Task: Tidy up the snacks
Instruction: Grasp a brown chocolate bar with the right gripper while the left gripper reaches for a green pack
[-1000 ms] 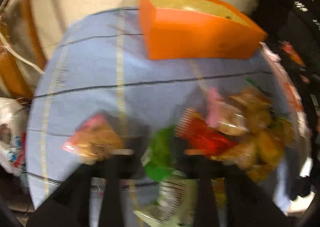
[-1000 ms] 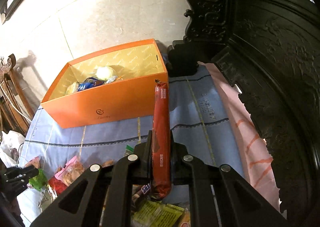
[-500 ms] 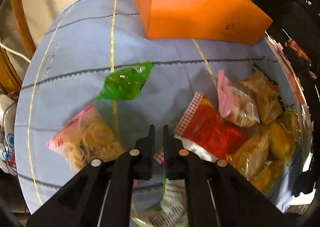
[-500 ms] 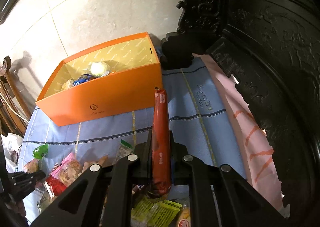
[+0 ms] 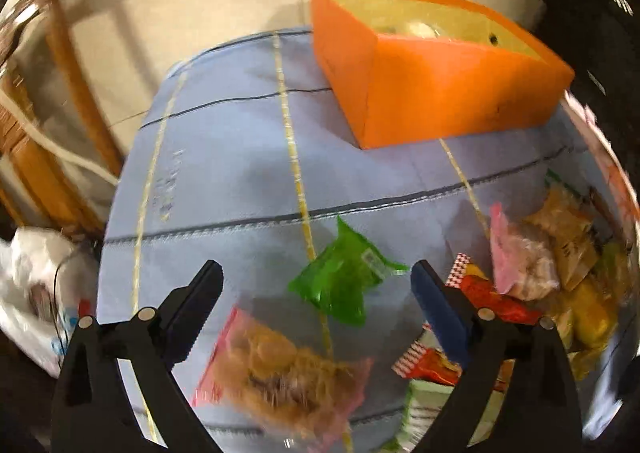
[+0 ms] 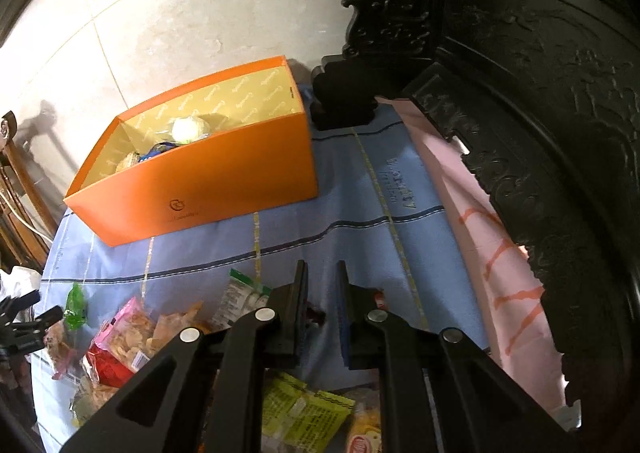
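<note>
An open orange box (image 5: 460,93) (image 6: 208,189) with several snacks inside stands at the back of the blue cloth (image 5: 240,173). A green packet (image 5: 344,285) (image 6: 76,305) lies on the cloth between the fingertips of my left gripper (image 5: 316,273), untouched. The left jaws are opening and stand wide. A pink biscuit bag (image 5: 280,365) lies under them. My right gripper (image 6: 320,281) is shut with a narrow gap. Only a dark red strip of the long red packet (image 6: 314,314) shows low between its pads.
A pile of snack packets (image 5: 560,261) (image 6: 128,337) covers the near right of the cloth. Dark carved furniture (image 6: 540,133) and a pink cloth (image 6: 480,233) border the right side. A wooden chair (image 5: 72,93) and a white bag (image 5: 32,293) stand left.
The left jaws went from shut to wide open, and the green packet now lies closer, between their tips. The long red packet no longer sticks out ahead of the right fingers.
</note>
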Motion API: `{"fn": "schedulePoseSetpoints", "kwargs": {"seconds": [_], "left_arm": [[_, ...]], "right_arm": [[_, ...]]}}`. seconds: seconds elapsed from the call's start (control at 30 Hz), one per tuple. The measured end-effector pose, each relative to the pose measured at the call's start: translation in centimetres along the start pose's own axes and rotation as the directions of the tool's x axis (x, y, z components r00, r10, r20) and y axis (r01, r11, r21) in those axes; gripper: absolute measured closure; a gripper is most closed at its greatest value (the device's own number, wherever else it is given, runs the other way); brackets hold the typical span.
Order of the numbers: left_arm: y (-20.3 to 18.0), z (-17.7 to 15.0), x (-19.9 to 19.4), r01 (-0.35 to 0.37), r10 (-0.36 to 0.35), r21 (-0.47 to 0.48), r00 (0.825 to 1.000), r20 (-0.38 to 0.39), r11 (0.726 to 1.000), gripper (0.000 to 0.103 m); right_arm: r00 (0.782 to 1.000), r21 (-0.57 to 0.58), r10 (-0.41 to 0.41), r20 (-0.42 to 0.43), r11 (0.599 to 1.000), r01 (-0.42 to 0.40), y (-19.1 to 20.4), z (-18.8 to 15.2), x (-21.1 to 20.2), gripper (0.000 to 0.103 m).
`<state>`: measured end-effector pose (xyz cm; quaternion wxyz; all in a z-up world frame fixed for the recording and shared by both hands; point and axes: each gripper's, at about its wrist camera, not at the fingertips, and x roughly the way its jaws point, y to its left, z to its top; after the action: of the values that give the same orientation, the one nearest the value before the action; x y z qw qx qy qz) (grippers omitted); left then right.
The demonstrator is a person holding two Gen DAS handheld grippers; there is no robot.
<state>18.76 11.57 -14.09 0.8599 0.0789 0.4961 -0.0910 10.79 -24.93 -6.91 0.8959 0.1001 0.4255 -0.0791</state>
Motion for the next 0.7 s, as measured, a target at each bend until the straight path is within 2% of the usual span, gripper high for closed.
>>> {"fn": "schedulePoseSetpoints", "kwargs": {"seconds": [0.03,0.07,0.13,0.17,0.2,0.23,0.33,0.43,0.57,0.67,0.7], "left_arm": [[-0.1,0.1,0.7,0.005,-0.005,0.016,1.0,-0.007,1.0,0.011],[-0.3,0.1,1.3,0.028,-0.027,0.029,0.999,-0.018,0.999,0.021],[-0.7,0.1,3.2,0.1,-0.095,0.04,0.99,-0.102,0.994,0.046],[-1.1,0.0,3.7,0.096,-0.089,0.05,0.987,-0.13,0.994,0.04],[-1.7,-0.3,4.0,0.059,-0.047,0.083,0.989,-0.138,0.995,0.029],[-2.1,-0.6,3.9,0.04,-0.027,0.109,0.992,-0.124,0.993,0.024],[-3.4,-1.2,3.7,0.013,0.001,0.181,0.997,-0.077,0.983,0.008],[-3.9,-1.6,4.2,-0.031,0.044,0.205,0.997,-0.061,0.978,0.004],[-3.1,-1.5,4.7,0.01,0.001,0.141,0.997,-0.077,0.99,0.004],[-2.6,-1.7,5.0,0.047,-0.04,0.095,0.996,-0.08,0.994,0.004],[-2.5,-1.7,5.0,0.065,-0.058,0.081,0.995,-0.085,0.995,0.009]], "right_arm": [[1.0,-0.006,-0.002,0.001,1.0,0.002,0.1,0.0,0.1,0.091],[1.0,-0.01,-0.01,0.002,1.0,0.01,0.3,0.0,0.2,0.091],[1.0,0.005,0.011,-0.011,1.0,-0.011,0.0,0.0,0.5,0.09],[0.999,0.01,0.019,-0.026,1.0,-0.019,-0.4,0.0,0.7,0.07],[0.999,0.019,0.008,-0.034,1.0,-0.007,-1.0,-0.1,0.8,0.048],[0.999,0.05,-0.026,-0.025,0.998,0.028,-2.0,-0.4,0.8,0.014],[0.995,0.144,-0.086,-0.049,0.985,0.093,-5.2,-1.7,1.2,0.011],[0.982,0.165,-0.169,-0.089,0.969,0.182,-7.3,-3.1,2.1,0.01],[0.964,0.129,-0.237,-0.121,0.959,0.252,-8.2,-4.5,3.6,0.007],[0.977,0.108,-0.187,-0.102,0.974,0.198,-7.8,-4.5,5.0,0.007],[0.982,0.098,-0.167,-0.093,0.979,0.176,-7.5,-4.5,5.7,0.007]]}}
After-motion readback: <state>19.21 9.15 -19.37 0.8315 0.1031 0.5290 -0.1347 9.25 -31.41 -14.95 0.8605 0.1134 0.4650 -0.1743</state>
